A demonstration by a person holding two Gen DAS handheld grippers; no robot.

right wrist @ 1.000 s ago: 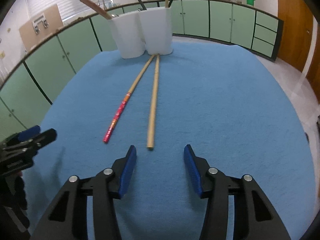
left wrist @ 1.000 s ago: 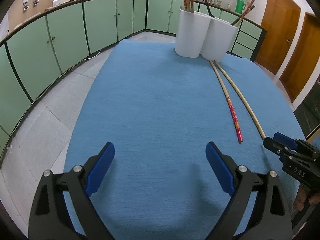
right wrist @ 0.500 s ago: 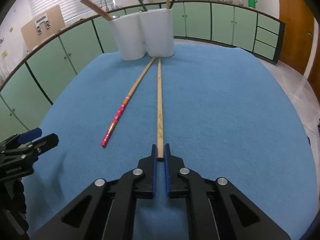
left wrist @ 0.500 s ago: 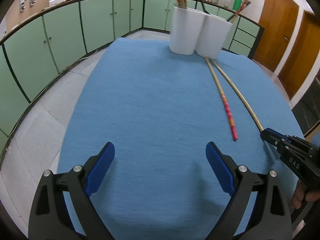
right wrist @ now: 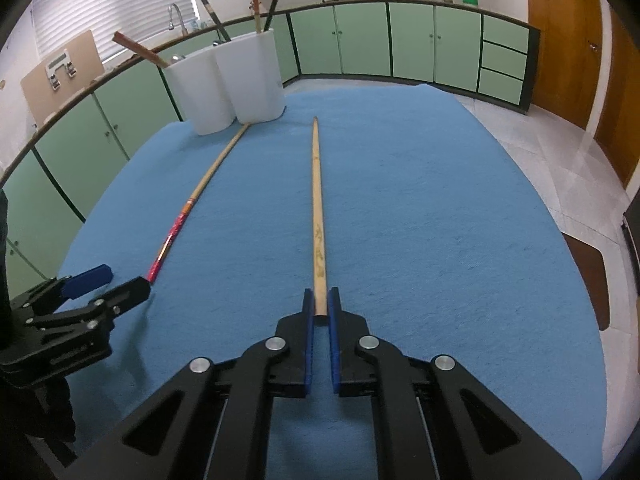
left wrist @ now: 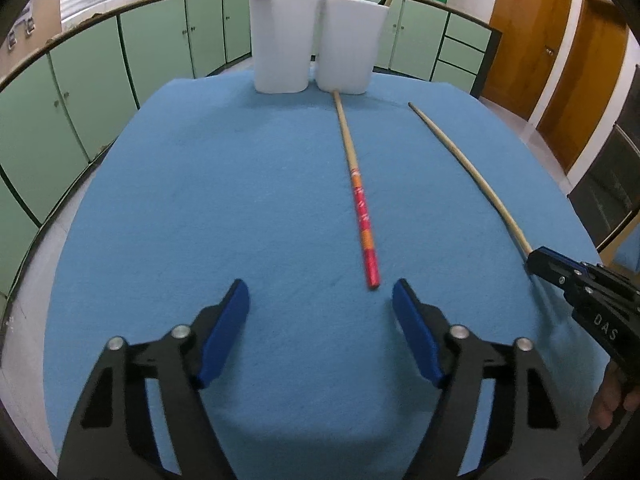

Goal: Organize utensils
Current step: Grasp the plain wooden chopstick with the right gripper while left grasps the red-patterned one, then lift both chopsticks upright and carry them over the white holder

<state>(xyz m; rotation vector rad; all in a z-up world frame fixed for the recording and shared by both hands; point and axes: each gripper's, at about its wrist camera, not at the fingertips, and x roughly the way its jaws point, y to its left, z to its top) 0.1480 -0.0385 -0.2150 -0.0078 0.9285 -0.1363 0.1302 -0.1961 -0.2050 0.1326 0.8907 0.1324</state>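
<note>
The blue-covered surface carries two white holders at twelve o'clock, touching each other, utensils standing in them. The right gripper has its fingers clenched on the near end of the plain chopstick. The red-handled chopstick lies at one o'clock from the left gripper, whose fingers have just been closing, nothing between them.

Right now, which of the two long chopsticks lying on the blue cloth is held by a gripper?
The plain wooden chopstick: the right gripper pinches its near end. The red-patterned chopstick lies free before the open left gripper.
</note>
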